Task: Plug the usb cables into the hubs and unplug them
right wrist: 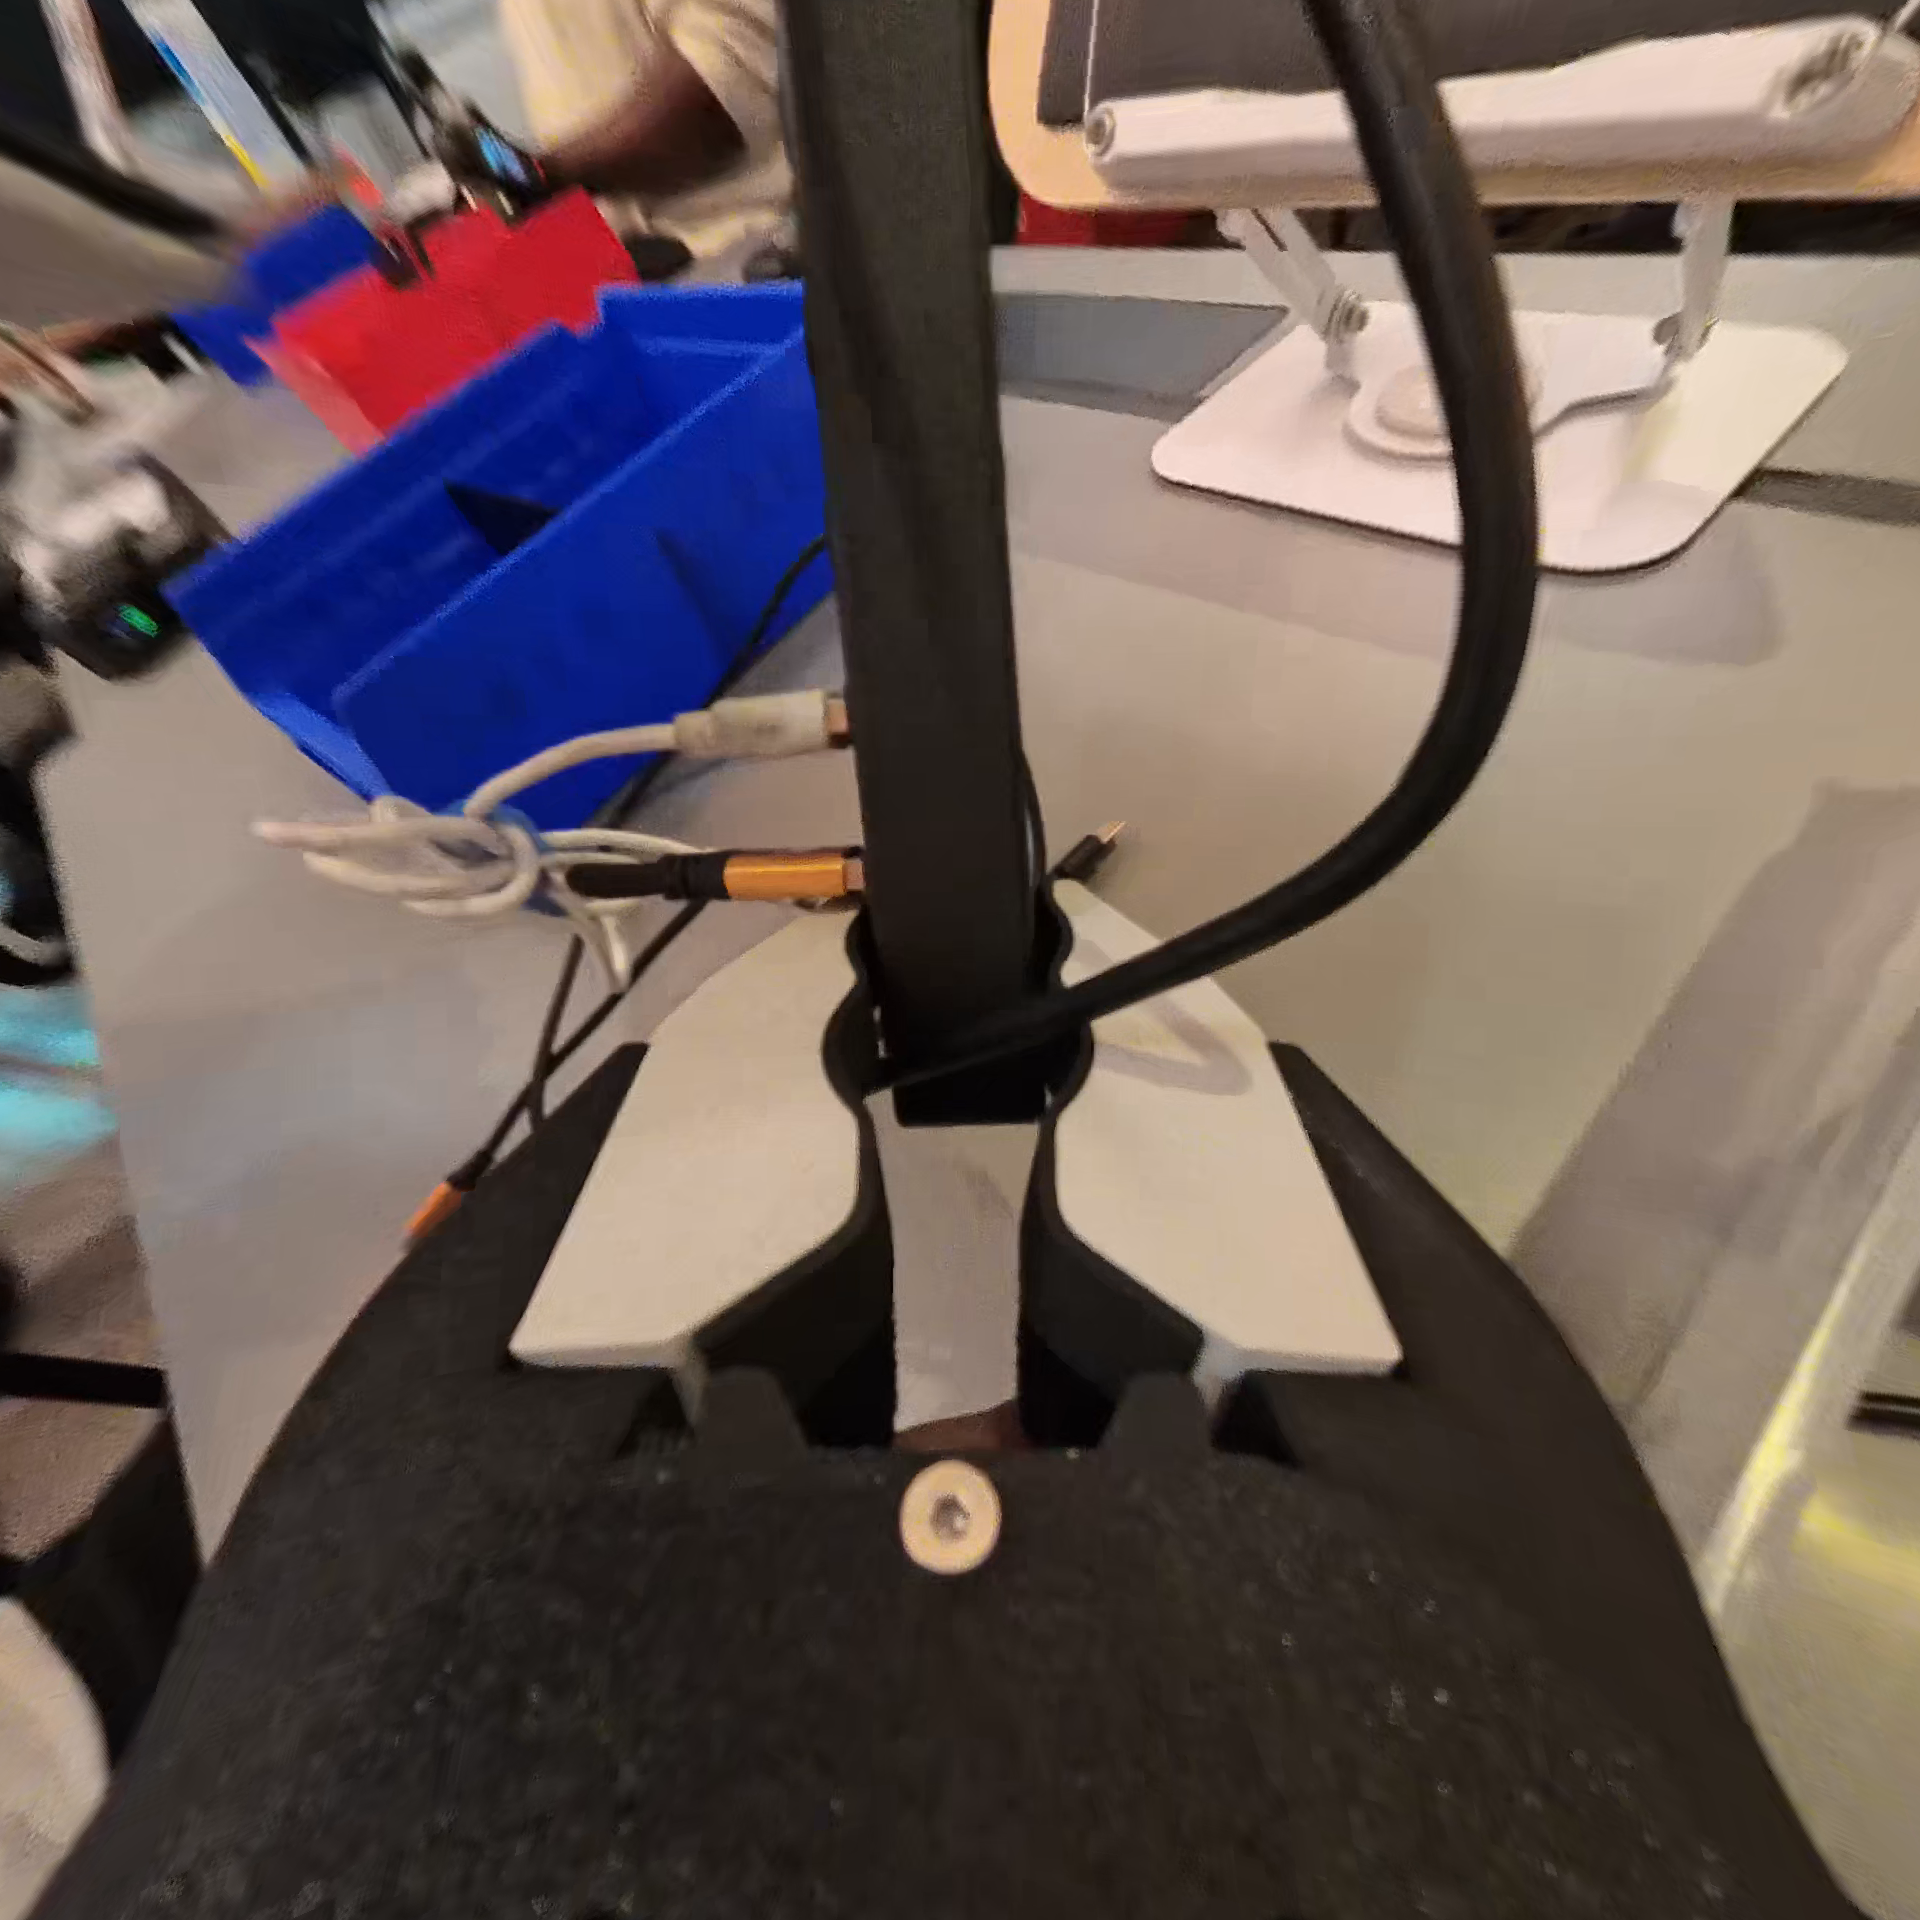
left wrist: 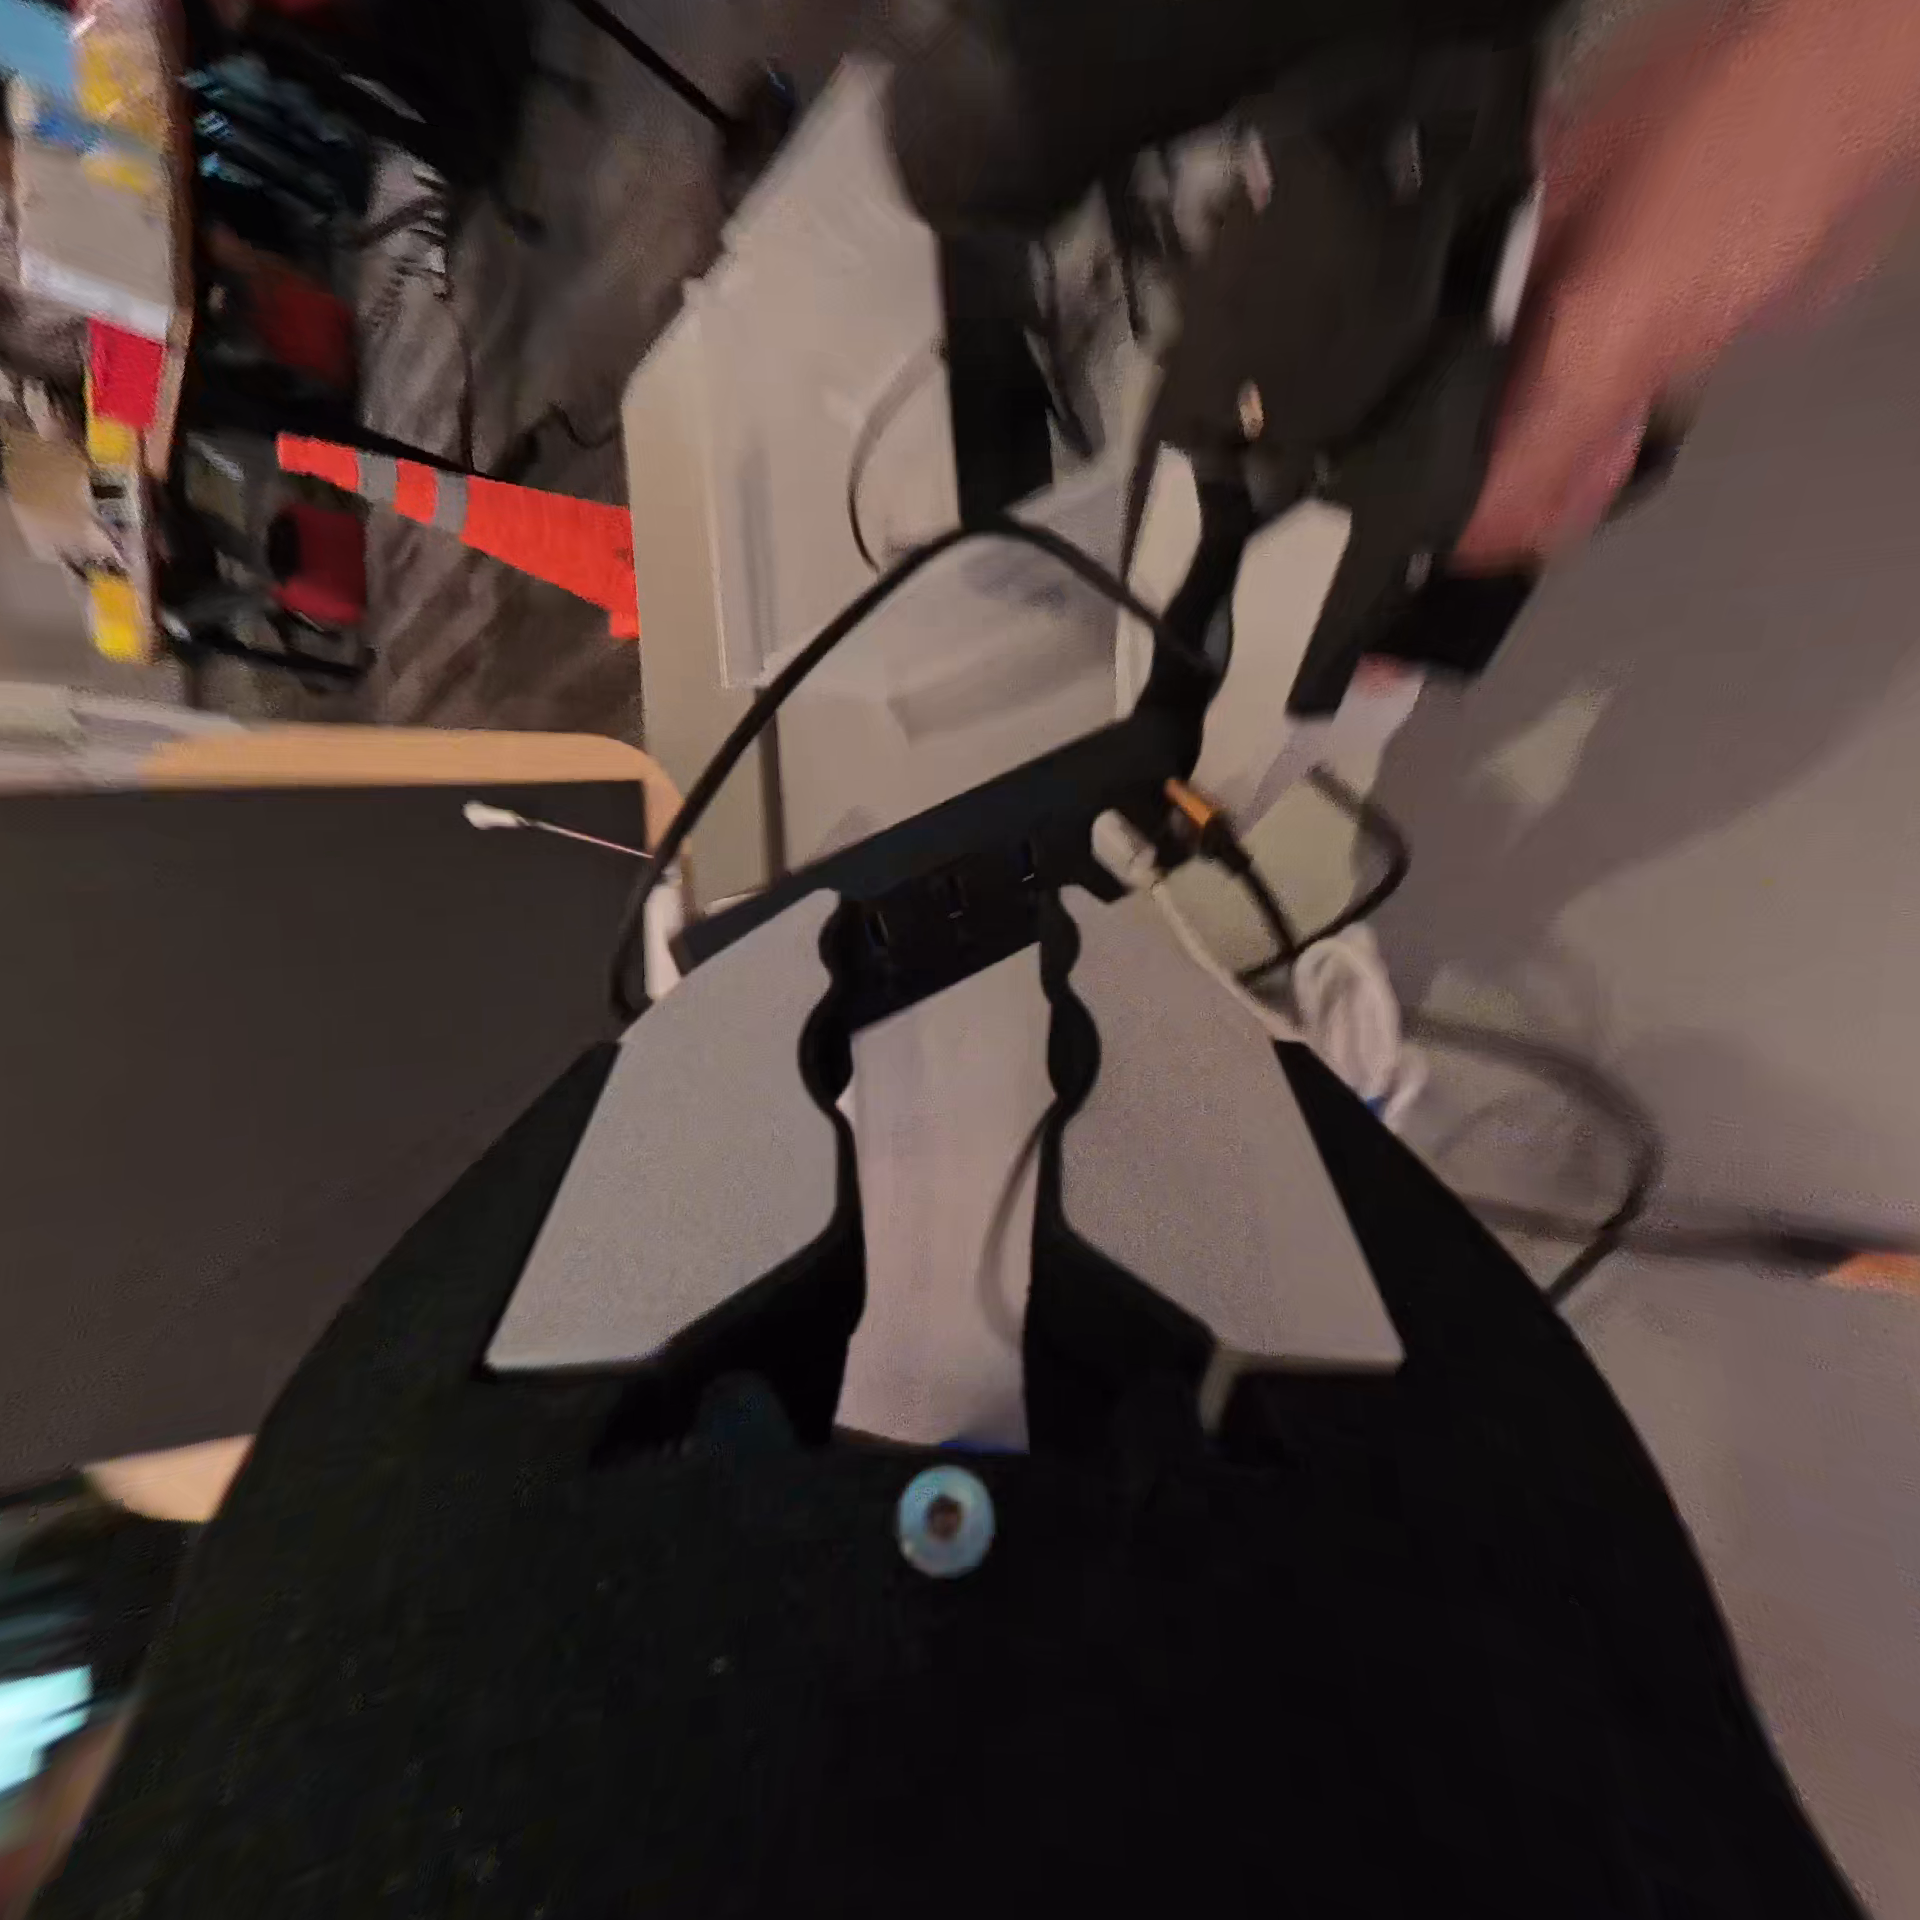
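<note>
My left gripper [left wrist: 945, 920] is shut on one end of a black USB hub [left wrist: 997, 831], held above the grey table. My right gripper [right wrist: 958, 940] is shut on the other end of the same hub [right wrist: 914, 582], which runs up out of the right wrist view. An orange-collared plug [right wrist: 790, 873] and a white plug [right wrist: 764, 722] sit in the hub's side ports; both also show in the left wrist view [left wrist: 1190, 816]. The hub's own thick black cable [right wrist: 1455, 582] loops to the right. The right gripper [left wrist: 1195, 613] and a blurred hand [left wrist: 1683, 260] show in the left wrist view.
Blue bins [right wrist: 540, 582] and a red bin [right wrist: 447, 312] stand at the left of the table. A white stand [right wrist: 1507, 436] is at the back right. A bundled white cable [right wrist: 436, 857] and a thin black cable with an orange end [right wrist: 431, 1210] lie on the table.
</note>
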A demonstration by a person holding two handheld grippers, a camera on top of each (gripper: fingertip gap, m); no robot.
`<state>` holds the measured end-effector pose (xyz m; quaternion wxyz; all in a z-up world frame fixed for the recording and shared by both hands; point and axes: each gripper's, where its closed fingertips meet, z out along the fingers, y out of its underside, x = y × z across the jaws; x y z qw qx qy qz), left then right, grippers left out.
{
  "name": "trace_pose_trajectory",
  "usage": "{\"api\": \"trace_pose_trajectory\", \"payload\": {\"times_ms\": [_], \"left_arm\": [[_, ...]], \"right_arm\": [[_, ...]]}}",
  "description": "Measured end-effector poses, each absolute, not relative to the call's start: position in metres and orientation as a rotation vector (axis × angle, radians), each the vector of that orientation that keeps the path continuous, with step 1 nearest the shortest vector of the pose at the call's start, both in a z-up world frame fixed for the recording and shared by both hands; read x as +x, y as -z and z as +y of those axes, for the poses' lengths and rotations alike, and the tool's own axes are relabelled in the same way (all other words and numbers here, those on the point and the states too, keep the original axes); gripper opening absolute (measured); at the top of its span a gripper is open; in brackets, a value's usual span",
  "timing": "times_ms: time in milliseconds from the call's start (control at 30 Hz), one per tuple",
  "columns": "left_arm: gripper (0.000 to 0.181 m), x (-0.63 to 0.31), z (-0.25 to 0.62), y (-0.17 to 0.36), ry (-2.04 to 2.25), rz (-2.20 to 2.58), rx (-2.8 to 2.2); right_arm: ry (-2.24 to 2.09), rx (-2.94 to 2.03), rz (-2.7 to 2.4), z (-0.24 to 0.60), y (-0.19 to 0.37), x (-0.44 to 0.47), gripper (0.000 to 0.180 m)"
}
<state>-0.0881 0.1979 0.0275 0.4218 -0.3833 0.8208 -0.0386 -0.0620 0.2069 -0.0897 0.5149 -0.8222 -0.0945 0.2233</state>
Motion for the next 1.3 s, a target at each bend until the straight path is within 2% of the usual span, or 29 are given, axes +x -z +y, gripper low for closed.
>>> {"api": "trace_pose_trajectory", "payload": {"times_ms": [67, 167, 300, 433, 500, 567, 667, 733, 900, 1067, 1167, 1267, 1300], "left_arm": [[0.035, -0.1, 0.198, -0.036, 0.436, 1.841, -1.202], [0.043, -0.121, 0.214, -0.022, 0.814, 1.558, -1.448], [0.056, -0.127, 0.197, 0.006, 1.246, 1.481, -1.547], [0.052, -0.111, 0.166, 0.015, 1.462, 1.475, -1.505], [0.035, -0.104, 0.16, 0.022, 1.5, 1.478, -1.499], [0.028, -0.102, 0.162, 0.024, 1.554, 1.434, -1.503], [0.026, -0.101, 0.176, 0.033, 1.514, 1.397, -1.566], [0.026, -0.104, 0.196, 0.035, 1.41, 1.327, -1.602], [0.025, -0.117, 0.238, 0.055, 1.145, 1.172, -1.755], [0.024, -0.126, 0.258, 0.082, 0.96, 1.045, -1.921], [0.024, -0.124, 0.255, 0.086, 0.949, 1.032, -1.956], [0.024, -0.116, 0.242, 0.084, 0.966, 1.06, -1.947], [0.024, -0.114, 0.237, 0.084, 0.957, 1.082, -1.938]], "right_arm": [[-0.661, -1.915, -0.22, 0.204, 0.086, -0.064, 0.025], [-0.867, -1.734, -0.339, 0.189, 0.062, -0.085, 0.025], [-1.104, -1.574, -0.436, 0.168, 0.038, -0.109, 0.025], [-1.227, -1.554, -0.48, 0.162, 0.042, -0.124, 0.025], [-1.27, -1.55, -0.492, 0.16, 0.044, -0.131, 0.025], [-1.289, -1.549, -0.466, 0.161, 0.044, -0.129, 0.025], [-1.215, -1.638, -0.391, 0.172, 0.055, -0.12, 0.028], [-1.098, -1.719, -0.348, 0.179, 0.064, -0.106, 0.039], [-0.656, -1.753, -0.268, 0.19, 0.048, -0.06, 0.035], [-0.387, -1.613, -0.405, 0.175, 0.025, -0.082, 0.037], [-0.327, -1.728, -0.446, 0.182, 0.057, -0.109, 0.05], [-0.18, -1.825, -0.416, 0.199, 0.08, -0.111, 0.049], [-0.169, -1.85, -0.384, 0.202, 0.084, -0.108, 0.044]]}}
